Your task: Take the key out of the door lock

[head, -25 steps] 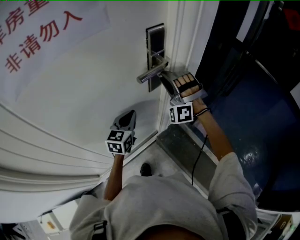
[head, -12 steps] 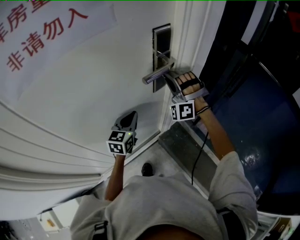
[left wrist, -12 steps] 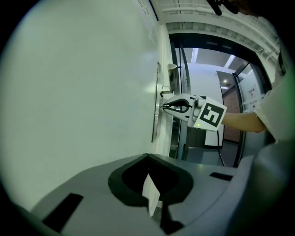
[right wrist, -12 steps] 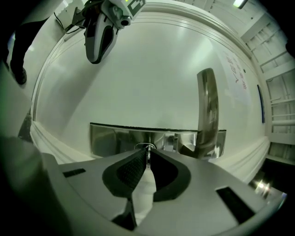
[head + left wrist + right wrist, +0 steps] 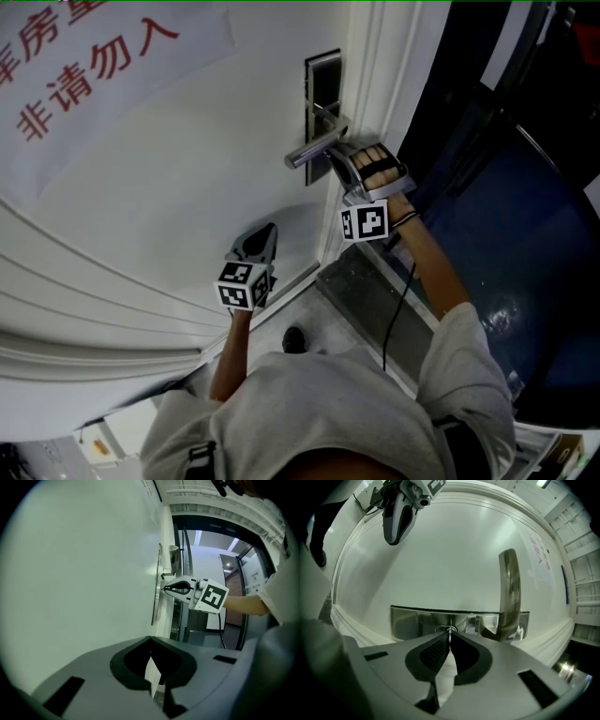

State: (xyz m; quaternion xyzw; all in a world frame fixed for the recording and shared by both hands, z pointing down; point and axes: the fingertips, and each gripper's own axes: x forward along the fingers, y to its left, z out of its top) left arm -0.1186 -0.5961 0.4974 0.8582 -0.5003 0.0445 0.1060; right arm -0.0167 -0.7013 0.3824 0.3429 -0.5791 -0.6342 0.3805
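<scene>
In the head view, a white painted door [image 5: 187,169] carries a tall, polished metal lock plate [image 5: 323,80] with a straight lever handle [image 5: 309,152]. The right gripper [image 5: 336,159] has its tips against the plate just below the lever, hiding the key. The left gripper [image 5: 258,239] hangs lower, near the door and well apart from the lock. In the left gripper view, its grey jaws are pressed together on nothing, facing the plain door. In the right gripper view, the jaws are closed with their ribbed dark pads pinching the key [image 5: 449,631], a thin bright metal sliver seated in the keyhole of the mirror-like plate. The key is likely light, stiff and slippery, so it is best held by its flat bow and drawn straight out without twisting.
</scene>
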